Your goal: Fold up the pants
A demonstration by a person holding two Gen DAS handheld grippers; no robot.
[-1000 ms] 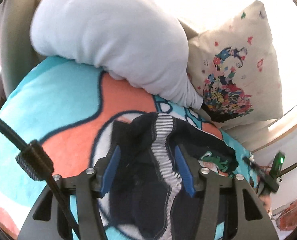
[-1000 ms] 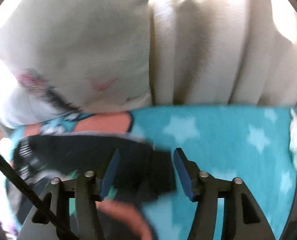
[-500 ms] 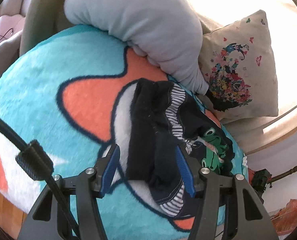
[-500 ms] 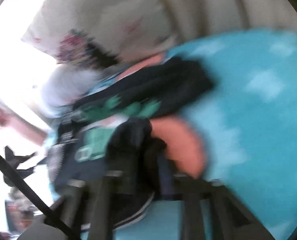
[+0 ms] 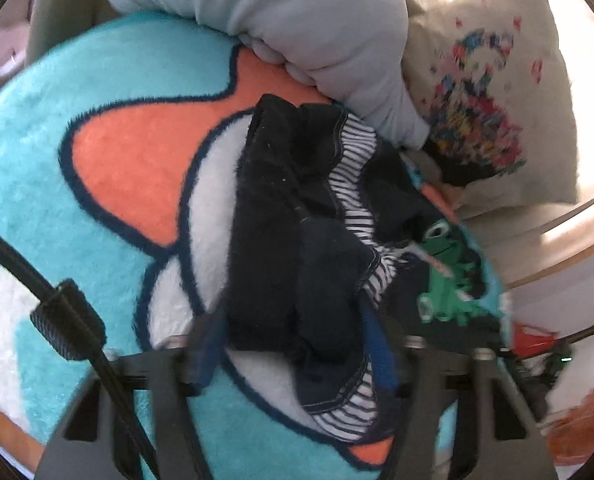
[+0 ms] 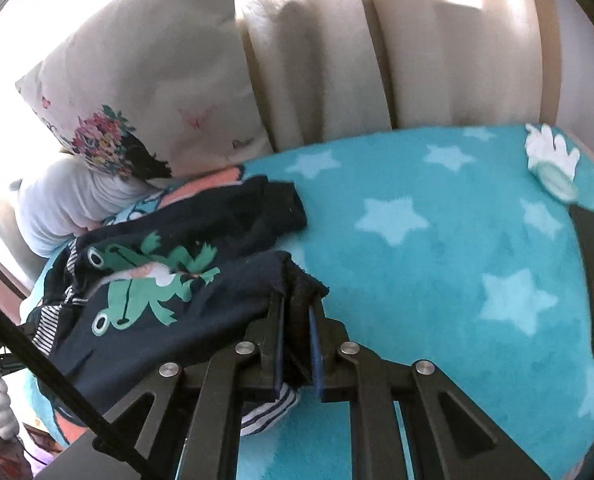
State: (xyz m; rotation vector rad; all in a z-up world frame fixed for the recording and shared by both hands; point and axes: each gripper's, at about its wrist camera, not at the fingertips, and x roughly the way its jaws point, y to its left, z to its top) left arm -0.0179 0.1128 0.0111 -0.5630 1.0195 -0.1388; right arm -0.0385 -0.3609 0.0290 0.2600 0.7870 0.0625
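Small dark navy pants [image 5: 297, 248] with a striped waistband and a green frog print lie crumpled on a teal, orange and white fleece blanket [image 5: 77, 184]. My left gripper [image 5: 293, 344] is open, its blue pads on either side of the near end of the pants. In the right wrist view the pants [image 6: 145, 280] lie at the left on the starred teal blanket [image 6: 437, 240]. My right gripper [image 6: 297, 332] is shut on a dark edge of the pants and holds it up a little.
A grey bolster pillow [image 5: 297, 32] and a floral cream cushion [image 5: 489, 100] lie behind the pants. Cream sofa back cushions [image 6: 337, 60] rise behind the blanket. The blanket's near edge drops off at the lower left [image 5: 1, 412].
My right gripper has closed on an edge of the pants and swung round with it. My left gripper has drawn back, so more of the pants shows, and stays open.
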